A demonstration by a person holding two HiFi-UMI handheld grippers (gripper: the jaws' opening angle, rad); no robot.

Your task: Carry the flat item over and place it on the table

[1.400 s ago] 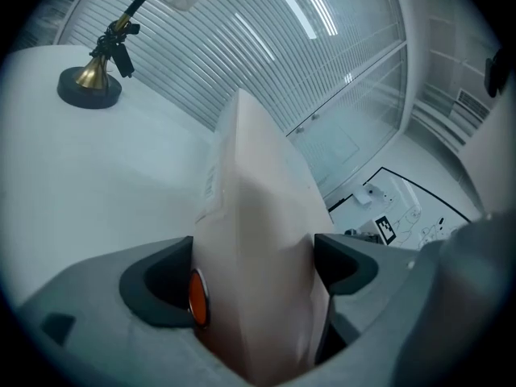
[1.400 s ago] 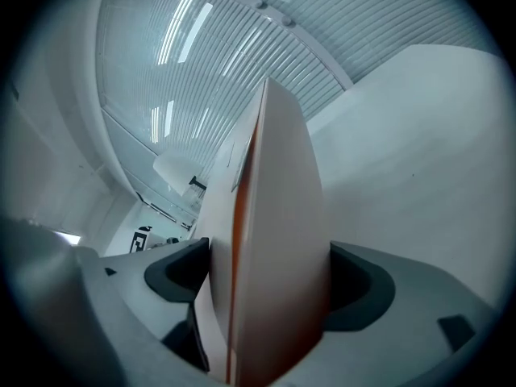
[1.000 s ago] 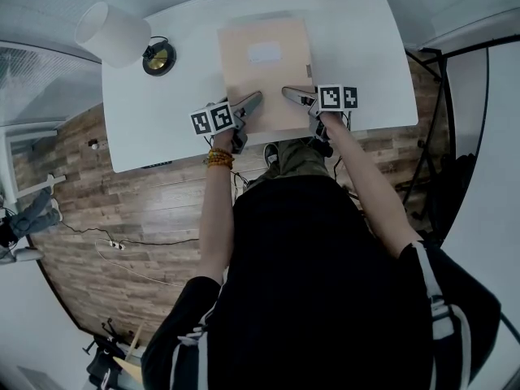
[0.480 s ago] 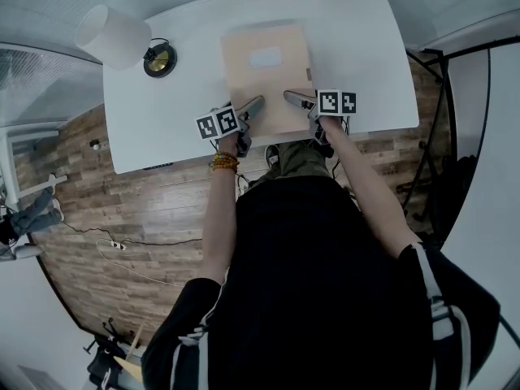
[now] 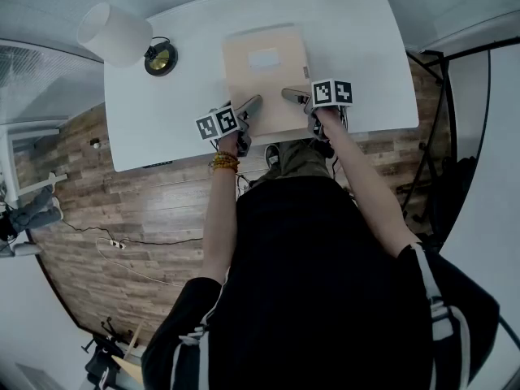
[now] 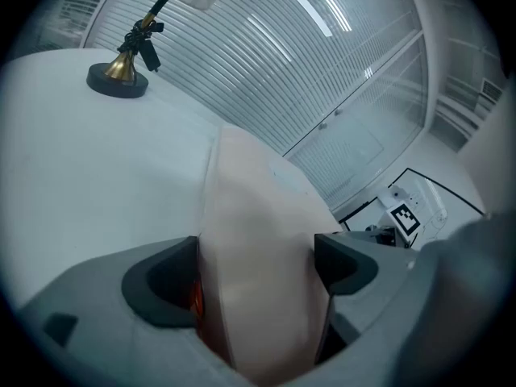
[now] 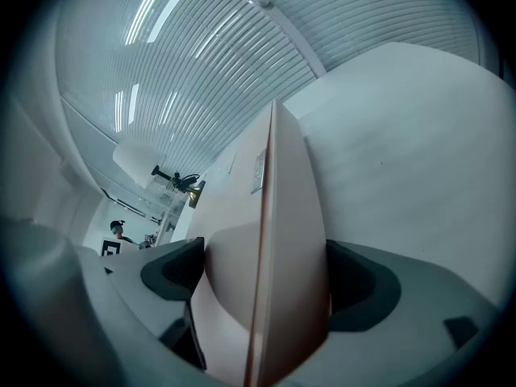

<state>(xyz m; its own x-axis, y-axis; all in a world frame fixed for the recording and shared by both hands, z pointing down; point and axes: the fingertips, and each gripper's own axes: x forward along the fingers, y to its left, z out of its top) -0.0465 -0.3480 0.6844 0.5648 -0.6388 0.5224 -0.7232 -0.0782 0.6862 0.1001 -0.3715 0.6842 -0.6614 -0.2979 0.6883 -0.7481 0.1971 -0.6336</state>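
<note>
Left tool [image 5: 253, 102] and right tool [image 5: 290, 95] each clamp the beige envelope [image 5: 264, 80], white label [image 5: 264, 58] unreadable.

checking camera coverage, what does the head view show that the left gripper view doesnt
Only the head view: the wood floor, the person's forearms, the white label. Only the left gripper view: the ribbed wall, and the left claw closed on the envelope. Both: envelope, white table, lamp base.
</note>
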